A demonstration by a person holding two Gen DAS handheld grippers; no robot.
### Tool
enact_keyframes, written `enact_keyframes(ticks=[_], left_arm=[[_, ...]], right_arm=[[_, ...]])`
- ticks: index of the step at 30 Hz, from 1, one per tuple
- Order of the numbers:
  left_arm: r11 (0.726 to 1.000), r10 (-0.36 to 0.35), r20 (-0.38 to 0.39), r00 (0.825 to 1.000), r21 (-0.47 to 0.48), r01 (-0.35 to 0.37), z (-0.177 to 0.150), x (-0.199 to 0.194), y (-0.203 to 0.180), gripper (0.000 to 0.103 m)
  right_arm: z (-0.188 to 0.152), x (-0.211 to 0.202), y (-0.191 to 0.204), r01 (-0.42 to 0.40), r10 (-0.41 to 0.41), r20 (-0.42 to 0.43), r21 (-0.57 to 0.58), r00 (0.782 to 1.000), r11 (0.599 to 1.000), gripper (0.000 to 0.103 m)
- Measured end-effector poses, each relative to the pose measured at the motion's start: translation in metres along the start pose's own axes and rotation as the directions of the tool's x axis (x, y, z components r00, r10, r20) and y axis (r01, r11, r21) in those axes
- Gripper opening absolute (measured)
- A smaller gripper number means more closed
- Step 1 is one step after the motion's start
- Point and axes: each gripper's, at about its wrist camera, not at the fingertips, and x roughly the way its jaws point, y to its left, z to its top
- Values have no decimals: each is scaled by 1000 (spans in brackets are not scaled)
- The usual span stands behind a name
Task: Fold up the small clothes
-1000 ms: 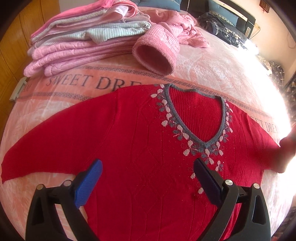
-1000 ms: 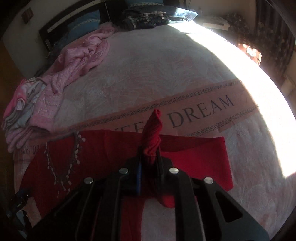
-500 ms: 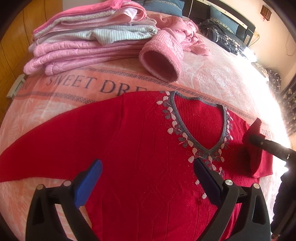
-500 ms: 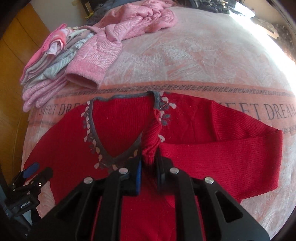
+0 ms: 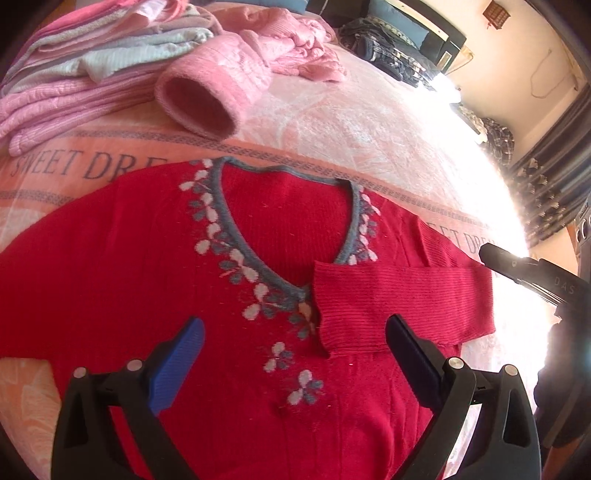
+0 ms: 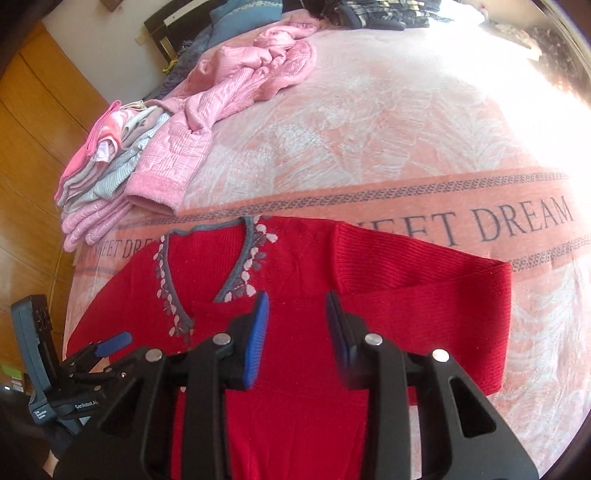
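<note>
Both grippers, left (image 5: 293,363) and right (image 6: 297,334), jaws apart, empty, over red V-neck sweater (image 5: 129,280); sleeve (image 5: 399,299) folded across chest, 3 o'clock side.

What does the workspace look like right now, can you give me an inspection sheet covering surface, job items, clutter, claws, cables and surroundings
Surface: pink bedspread with a SWEET DREAM band, sunlit on one side.
Job's things: red sweater lies flat, front up; one sleeve folded across the chest, cuff near the V-neck; the other sleeve spread out. Folded clothes stack at the bed's edge.
Clutter: loose pink garment sprawled beside the stack; dark checked fabric farther back.
Claws: left claw open above the sweater's chest, holding nothing; right claw open over the folded sleeve, holding nothing.
Cables: nothing seen.
Surroundings: wooden wardrobe, dark headboard, curtains.
</note>
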Motion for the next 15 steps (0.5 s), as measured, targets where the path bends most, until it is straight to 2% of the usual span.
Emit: enact_keyframes(ticks=[5, 7, 9, 12, 15], left_arm=[[996, -82, -53, 995, -37, 80, 1, 29, -16, 84], [995, -92, -77, 993, -53, 88, 2, 41, -18, 84], [997, -66, -88, 994, -45, 62, 1, 51, -20, 83], [998, -43, -86, 995, -43, 39, 1, 60, -24, 74], [1000, 11, -68, 998, 1, -11, 3, 60, -33, 54]], right_arm=[[-3, -11, -36, -3, 3, 10, 48, 1000, 999, 33], [-3, -15, -48, -14, 13, 16, 74, 1000, 997, 33], [-3, -18, -58, -29, 27, 27, 97, 999, 995, 33], [-3, -19, -67, -36, 32, 35, 109, 999, 993, 33], [-6, -17, -75, -31, 28, 28, 115, 999, 993, 33]])
